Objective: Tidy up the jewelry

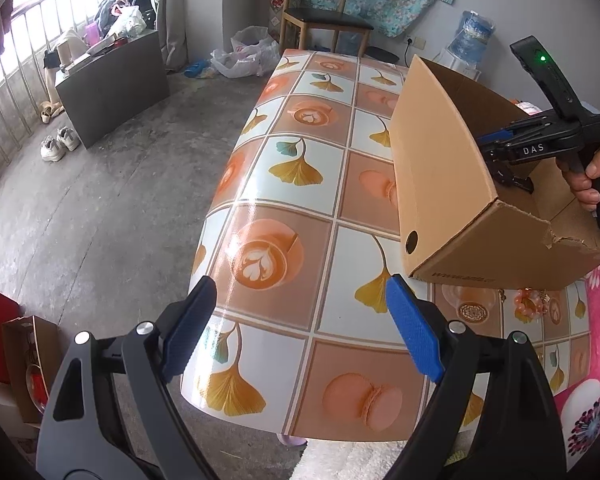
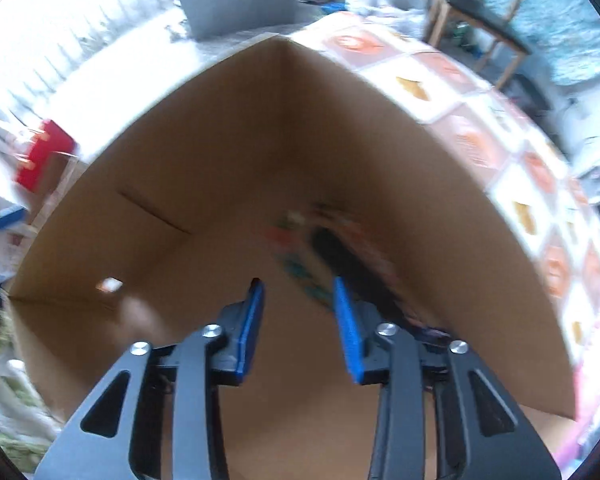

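An open cardboard box [image 1: 440,160] stands on the patterned table [image 1: 308,184] at the right. My right gripper [image 1: 504,168] reaches down into it from above. In the right wrist view my right gripper [image 2: 298,284] is open and empty inside the box [image 2: 180,184], above blurred colourful jewelry [image 2: 320,252] lying on the box floor. Pink bead jewelry [image 1: 530,302] and a round gold piece [image 1: 473,312] lie on the table just beside the box. My left gripper [image 1: 300,316] is open and empty over the table's near end.
A pink flowered cloth [image 1: 596,360] lies at the table's right edge. A wooden chair [image 1: 320,12] stands beyond the far end. A grey cabinet [image 1: 112,80], shoes [image 1: 60,144] and bags are on the floor at left.
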Available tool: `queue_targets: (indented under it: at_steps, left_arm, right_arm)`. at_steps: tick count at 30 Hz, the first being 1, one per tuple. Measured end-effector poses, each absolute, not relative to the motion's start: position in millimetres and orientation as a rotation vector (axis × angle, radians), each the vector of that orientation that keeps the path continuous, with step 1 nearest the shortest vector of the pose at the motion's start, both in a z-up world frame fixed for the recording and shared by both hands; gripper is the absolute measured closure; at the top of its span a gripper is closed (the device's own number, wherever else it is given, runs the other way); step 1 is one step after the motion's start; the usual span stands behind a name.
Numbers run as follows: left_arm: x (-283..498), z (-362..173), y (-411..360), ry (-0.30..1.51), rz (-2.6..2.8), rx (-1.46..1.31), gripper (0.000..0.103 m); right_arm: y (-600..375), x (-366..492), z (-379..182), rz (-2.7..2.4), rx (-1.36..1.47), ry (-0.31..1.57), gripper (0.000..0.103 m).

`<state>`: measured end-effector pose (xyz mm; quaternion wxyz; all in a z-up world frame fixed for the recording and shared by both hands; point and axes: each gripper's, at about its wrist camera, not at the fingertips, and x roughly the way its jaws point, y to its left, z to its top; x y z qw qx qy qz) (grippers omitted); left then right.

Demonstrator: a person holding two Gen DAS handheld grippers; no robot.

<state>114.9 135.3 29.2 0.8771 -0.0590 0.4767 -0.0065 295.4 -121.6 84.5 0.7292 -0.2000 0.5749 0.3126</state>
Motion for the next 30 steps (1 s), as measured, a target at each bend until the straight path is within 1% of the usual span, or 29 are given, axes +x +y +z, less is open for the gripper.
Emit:
queue_targets:
  at_steps: [2, 4, 6, 8, 9, 12, 18, 23, 27, 30]
  left_arm:
    - [115.2, 28.4, 137.1, 0.999, -0.014, -0.13, 0.02]
    - [115.8, 27.6, 138.4, 0.999, -0.017, -0.127, 0.02]
    - [116.1, 26.5, 138.4, 0.998, -0.015, -0.12, 0.02]
    - [117.1, 24.3, 139.4, 1.002, -0.017, -0.122, 0.02]
    - [117.7, 23.2, 139.8, 1.004, -0.019, -0.123, 0.02]
    - [119.1, 20.5, 141.3, 1.009, -0.017, -0.125, 0.02]
    - [119.8, 18.1, 144.7, 1.014, -0.007, -0.132, 0.02]
    - [120.0, 17.3, 145.1, 1.013, -0.006, -0.134, 0.02]
    - [118.3, 17.6, 142.3, 1.006, -0.012, -0.126, 0.02]
    - [117.9, 14.4, 137.7, 1.014, -0.017, -0.116, 0.02]
  right_arm:
    - [-118.6, 300.7, 83.4, 0.691, -0.453, 1.273, 0.075]
    - [-115.5, 304.2, 76.2, 0.666, -0.474, 1.282, 0.077]
    - [-111.3, 304.6, 68.6, 0.657, -0.481, 1.303, 0.083]
    - [-106.8, 306.9, 68.7, 0.656, -0.489, 1.297, 0.088]
    - [-99.5, 308.4, 66.3, 0.647, -0.49, 1.295, 0.092]
    - [-93.5, 309.0, 60.2, 0.671, -0.437, 1.291, 0.097]
    - [-88.0, 303.3, 70.1, 0.745, -0.342, 1.249, 0.098]
    - [-104.2, 306.1, 79.9, 0.743, -0.272, 1.252, 0.098]
    - [-115.3, 310.3, 75.9, 0.701, -0.232, 1.293, 0.097]
    - [-120.2, 314.1, 59.2, 0.675, -0.262, 1.327, 0.097]
